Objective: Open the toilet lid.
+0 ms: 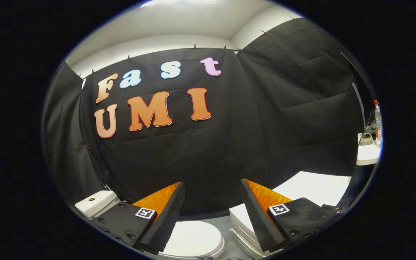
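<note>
A white toilet stands low in the gripper view, below and between my fingers. Its lid (193,238) lies flat and closed, and its white tank (96,203) sits beyond my left finger against the black cloth wall. My gripper (211,187) hovers above the toilet, well clear of the lid. The fingers are spread wide apart and hold nothing.
A stack of white boards or panels (244,225) lies just right of the toilet, under my right finger. A white table top (314,187) extends behind it. Farther right, a small white table (368,153) carries a clear bottle (377,124) and small items.
</note>
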`<action>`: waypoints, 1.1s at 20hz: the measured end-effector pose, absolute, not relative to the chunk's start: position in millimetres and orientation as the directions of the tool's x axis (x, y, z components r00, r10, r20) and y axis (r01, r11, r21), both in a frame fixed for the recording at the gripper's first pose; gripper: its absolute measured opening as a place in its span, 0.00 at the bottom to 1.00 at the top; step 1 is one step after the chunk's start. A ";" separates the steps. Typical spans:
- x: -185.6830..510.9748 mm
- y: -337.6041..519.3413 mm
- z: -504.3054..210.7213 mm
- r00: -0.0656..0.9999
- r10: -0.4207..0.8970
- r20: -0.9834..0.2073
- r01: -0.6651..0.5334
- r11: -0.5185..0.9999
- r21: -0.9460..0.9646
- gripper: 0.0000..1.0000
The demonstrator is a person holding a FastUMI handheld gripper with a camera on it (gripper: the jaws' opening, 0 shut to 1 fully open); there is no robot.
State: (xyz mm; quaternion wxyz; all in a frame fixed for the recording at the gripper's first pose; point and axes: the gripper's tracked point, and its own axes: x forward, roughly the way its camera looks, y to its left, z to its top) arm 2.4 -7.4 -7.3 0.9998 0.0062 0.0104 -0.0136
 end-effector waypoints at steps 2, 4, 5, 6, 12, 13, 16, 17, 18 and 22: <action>3.4 -9.3 -8.4 0.999 -0.033 -0.025 0.033 0.999 0.017 0.98; 3.1 -9.5 -10.5 0.999 -0.034 -0.030 0.035 0.999 0.024 0.98; 3.5 -10.1 -11.8 0.999 -0.035 -0.033 0.035 0.999 0.025 0.98; 4.9 -10.4 -14.5 0.999 -0.037 -0.037 0.038 0.999 0.024 0.98; 13.8 1.3 -45.9 0.994 -0.040 -0.097 0.041 0.999 0.013 0.98; 16.1 4.4 -52.7 0.993 -0.047 -0.113 0.048 0.999 0.005 0.98; 24.5 14.3 -67.3 0.990 -0.059 -0.128 0.068 0.996 0.066 0.98; 26.2 17.9 -78.2 0.987 -0.057 -0.149 0.070 0.994 0.084 0.98; 28.0 18.9 -89.7 0.982 -0.066 -0.175 0.083 0.992 0.090 0.98; 31.8 24.3 -120.5 0.973 -0.090 -0.211 0.108 0.991 0.074 0.99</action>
